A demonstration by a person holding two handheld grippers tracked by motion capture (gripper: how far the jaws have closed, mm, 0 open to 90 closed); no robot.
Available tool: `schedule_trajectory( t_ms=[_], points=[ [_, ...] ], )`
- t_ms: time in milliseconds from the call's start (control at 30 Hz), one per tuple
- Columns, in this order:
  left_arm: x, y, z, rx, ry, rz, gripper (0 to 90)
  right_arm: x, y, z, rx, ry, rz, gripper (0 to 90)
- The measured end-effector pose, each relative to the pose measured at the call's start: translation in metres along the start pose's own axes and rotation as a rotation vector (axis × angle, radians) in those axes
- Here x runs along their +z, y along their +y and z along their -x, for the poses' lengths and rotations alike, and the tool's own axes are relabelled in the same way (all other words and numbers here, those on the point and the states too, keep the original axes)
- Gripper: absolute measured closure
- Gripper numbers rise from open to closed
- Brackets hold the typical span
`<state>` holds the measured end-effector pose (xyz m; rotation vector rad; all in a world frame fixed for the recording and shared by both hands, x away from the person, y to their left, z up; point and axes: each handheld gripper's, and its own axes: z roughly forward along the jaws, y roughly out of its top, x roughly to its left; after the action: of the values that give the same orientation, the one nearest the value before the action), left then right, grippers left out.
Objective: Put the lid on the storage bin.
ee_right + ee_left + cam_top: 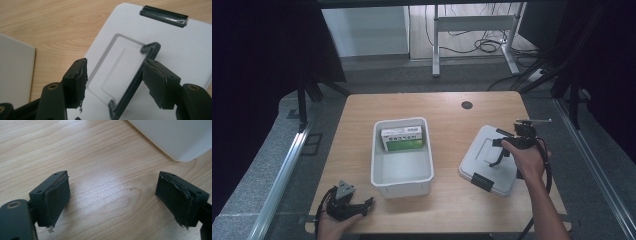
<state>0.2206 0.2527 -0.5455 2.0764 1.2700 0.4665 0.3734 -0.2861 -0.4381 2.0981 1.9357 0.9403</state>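
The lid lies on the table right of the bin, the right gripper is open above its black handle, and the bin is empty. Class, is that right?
Not quite: the bin is not empty. The high view shows a green and white box lying in it. The rest stands: the lid lies on the table right of the bin, and the right gripper is open above its handle.

Counting one white bin (402,170) on the desk (447,205), one green-and-white box (401,139) lying inside it, one white lid (484,165) carrying one black handle (497,152) and two black latches (482,181), plus two claws, left claw (362,206) and right claw (501,145).
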Motion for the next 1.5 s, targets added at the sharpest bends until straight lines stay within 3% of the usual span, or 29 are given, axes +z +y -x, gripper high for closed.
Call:
schedule_trajectory(
  t_ms=[200,500,900,1000,1167,1367,1400,1500],
  points=[
    [0.000,0.000,0.000,0.000,0.000,0.000,12.2,0.002,0.002,0.007,0.035,-0.046,-0.003,40.2],
    [0.000,0.000,0.000,0.000,0.000,0.000,12.2,0.009,0.001,0.018,0.088,-0.050,-0.055,49.5],
    [0.000,0.000,0.000,0.000,0.000,0.000,12.2,0.022,0.002,0.026,0.232,-0.010,-0.154,70.2],
    [0.000,0.000,0.000,0.000,0.000,0.000,12.2,0.022,0.002,0.025,0.254,-0.020,-0.166,77.0],
    [0.000,0.000,0.000,0.000,0.000,0.000,12.2,0.023,0.001,0.025,0.280,-0.018,-0.179,80.1],
    [0.000,0.000,0.000,0.000,0.001,0.000,12.3,0.022,-0.002,0.032,0.395,0.017,-0.168,83.2],
    [0.000,0.000,0.000,-0.001,0.002,0.001,12.5,0.022,-0.002,0.034,0.431,0.039,-0.172,83.8],
    [0.000,0.000,0.000,-0.002,0.002,0.002,12.8,0.022,-0.003,0.036,0.448,0.050,-0.173,84.3]
  ],
)
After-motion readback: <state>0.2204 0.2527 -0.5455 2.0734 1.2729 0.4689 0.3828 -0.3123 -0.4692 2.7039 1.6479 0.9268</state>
